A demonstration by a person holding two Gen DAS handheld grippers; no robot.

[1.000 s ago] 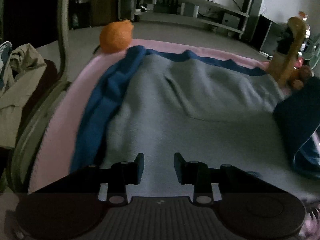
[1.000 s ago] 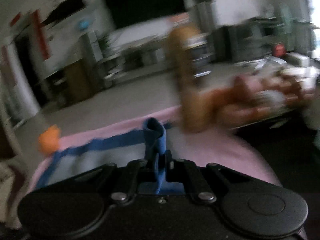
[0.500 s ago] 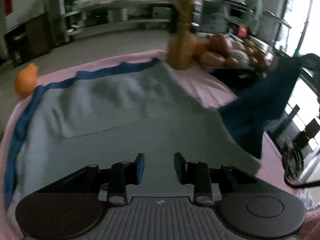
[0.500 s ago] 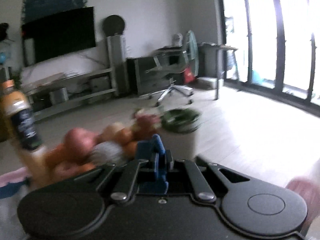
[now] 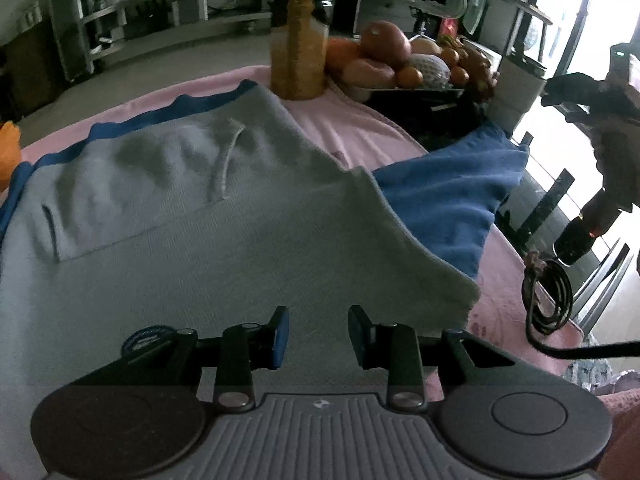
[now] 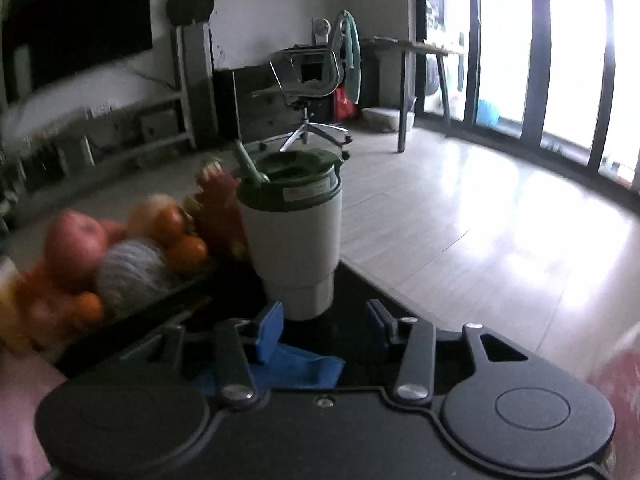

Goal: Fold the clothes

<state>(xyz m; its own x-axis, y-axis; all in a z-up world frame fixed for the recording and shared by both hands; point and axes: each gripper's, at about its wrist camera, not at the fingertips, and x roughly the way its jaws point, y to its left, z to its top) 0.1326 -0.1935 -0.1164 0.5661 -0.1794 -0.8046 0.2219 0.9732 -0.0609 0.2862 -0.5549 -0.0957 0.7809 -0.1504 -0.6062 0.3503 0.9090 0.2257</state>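
Note:
A grey garment (image 5: pixel 208 232) with a pocket and a blue hem lies spread on the pink-covered table (image 5: pixel 344 128). Its blue sleeve (image 5: pixel 444 196) lies out to the right, its end near the table edge. My left gripper (image 5: pixel 318 336) is open just above the garment's near part, holding nothing. My right gripper (image 6: pixel 326 330) is open; the blue sleeve end (image 6: pixel 296 368) lies loose under its left finger. In the left wrist view the right gripper (image 5: pixel 588 96) shows at far right, above the sleeve's end.
A fruit tray (image 5: pixel 404 60) and a tall amber bottle (image 5: pixel 298 52) stand at the table's far side. A white tumbler with a green lid (image 6: pixel 292 240) stands right ahead of the right gripper. A coiled cable (image 5: pixel 548 304) hangs at the right.
The right gripper carried the blue sleeve out to the right and opened, letting it drop. The left gripper swung right over the garment and stayed open.

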